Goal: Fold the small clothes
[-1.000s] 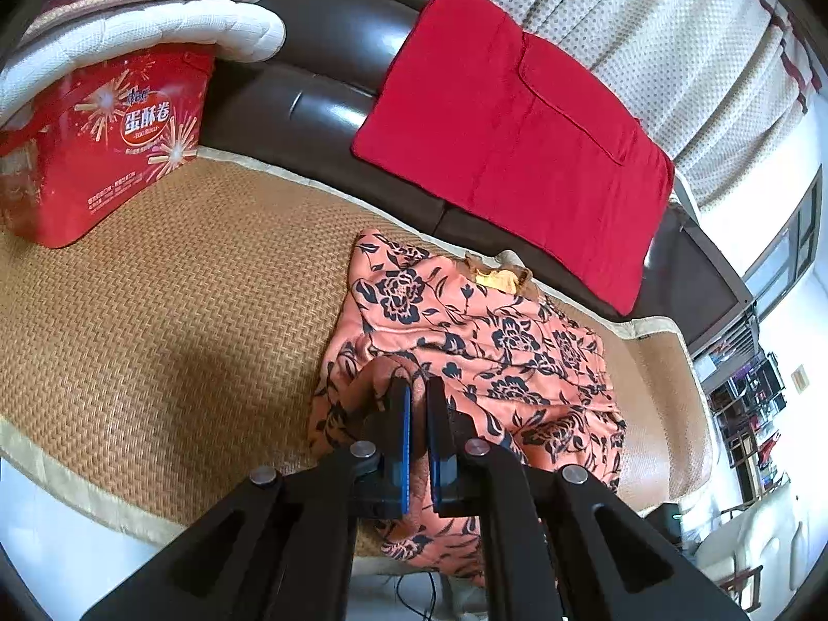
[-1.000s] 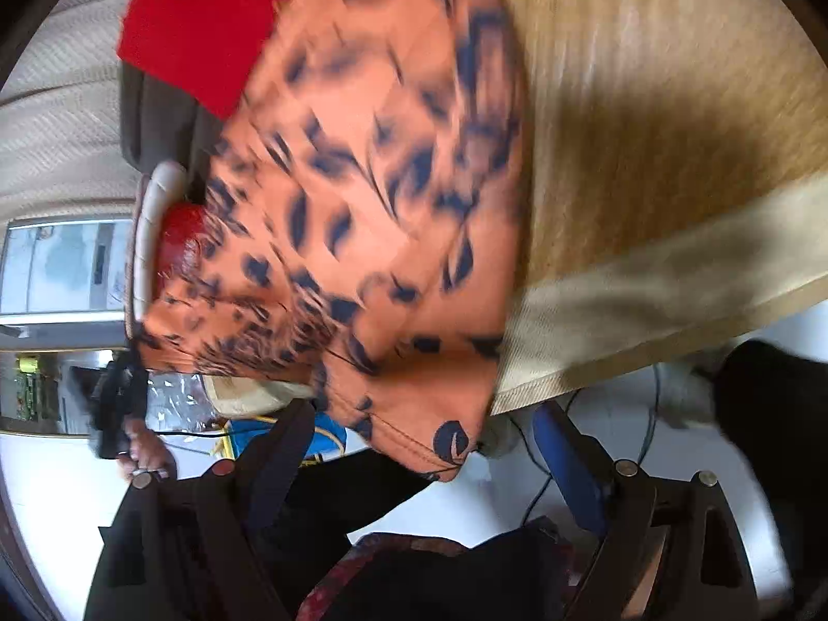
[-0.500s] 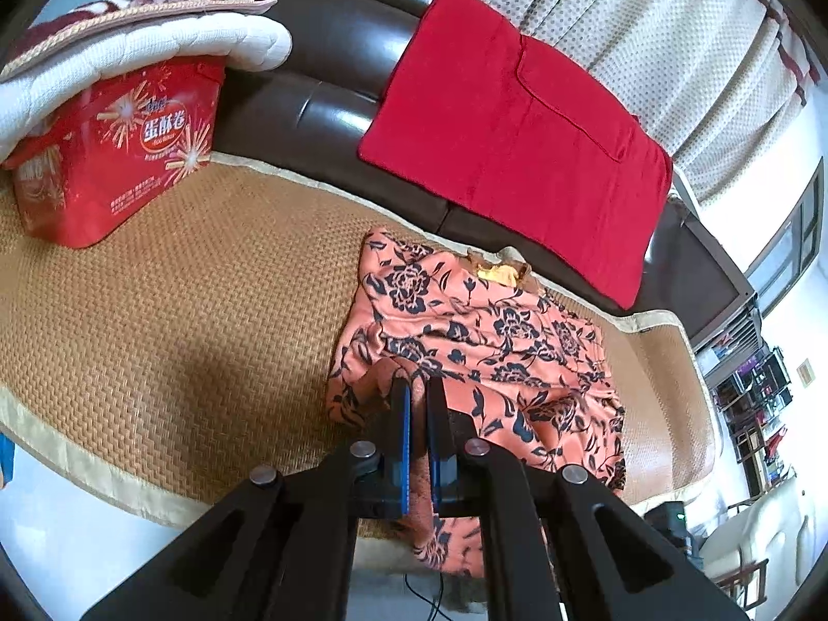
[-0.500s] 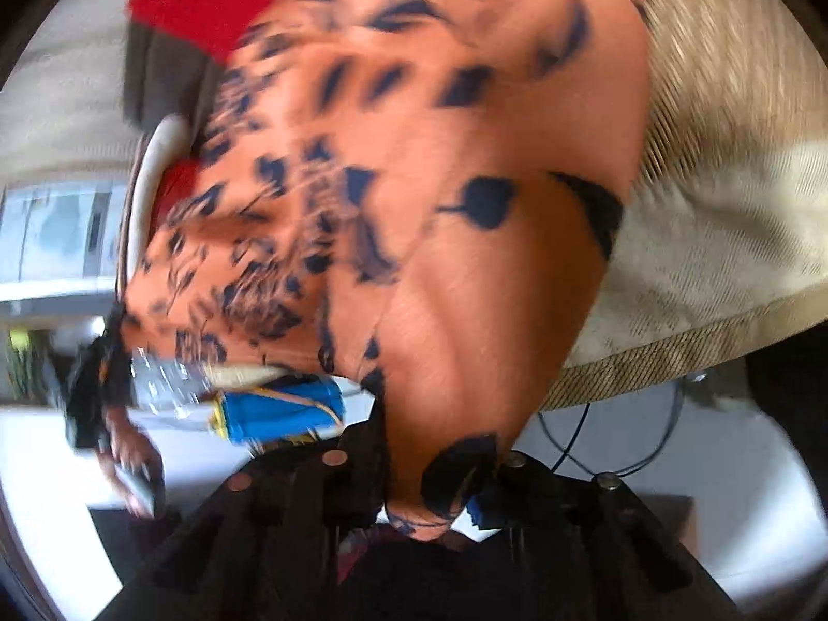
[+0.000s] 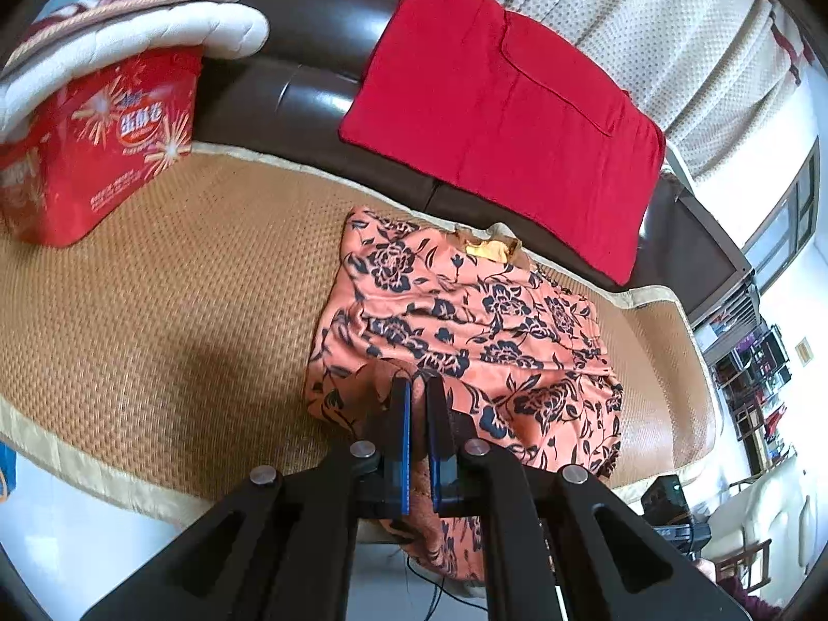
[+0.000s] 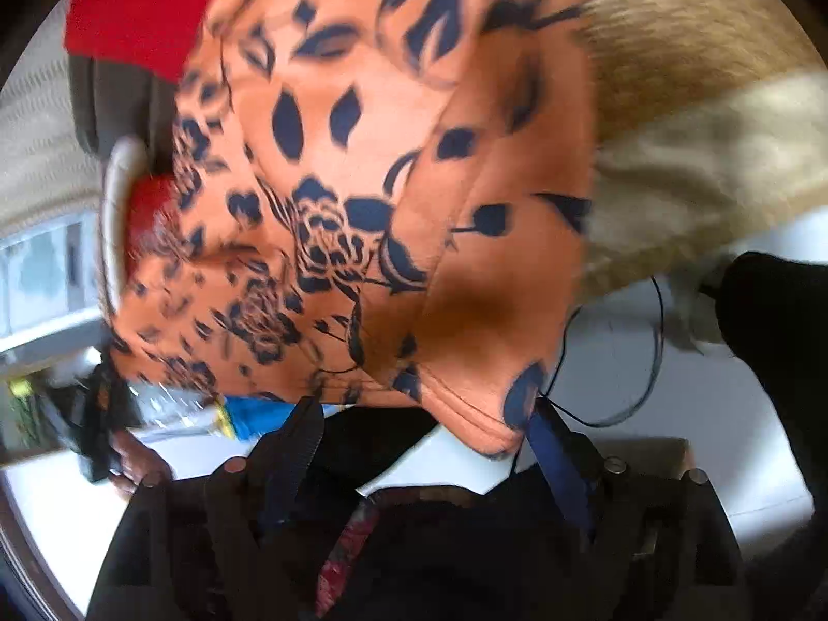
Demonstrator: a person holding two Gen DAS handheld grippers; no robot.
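An orange garment with a dark blue flower print (image 5: 466, 321) lies on a woven mat (image 5: 155, 321) on a sofa seat, its near end hanging over the front edge. My left gripper (image 5: 418, 388) is shut on a fold of the garment near its near left side. In the right wrist view the garment (image 6: 362, 181) fills the frame, blurred. My right gripper (image 6: 422, 409) is open, its fingers either side of the garment's hanging hem, which droops between them.
A red cloth (image 5: 507, 103) drapes over the dark leather sofa back (image 5: 310, 41). A red printed box (image 5: 98, 145) stands on the mat at left under a white quilted cushion (image 5: 155, 41). Curtains hang behind. Floor and a cable (image 6: 621, 362) lie below the mat's edge.
My left gripper has carried its pinch of garment farther onto the mat. My right gripper closed around the hanging hem half a second ago and now stands open again, with the hem loose between its fingers.
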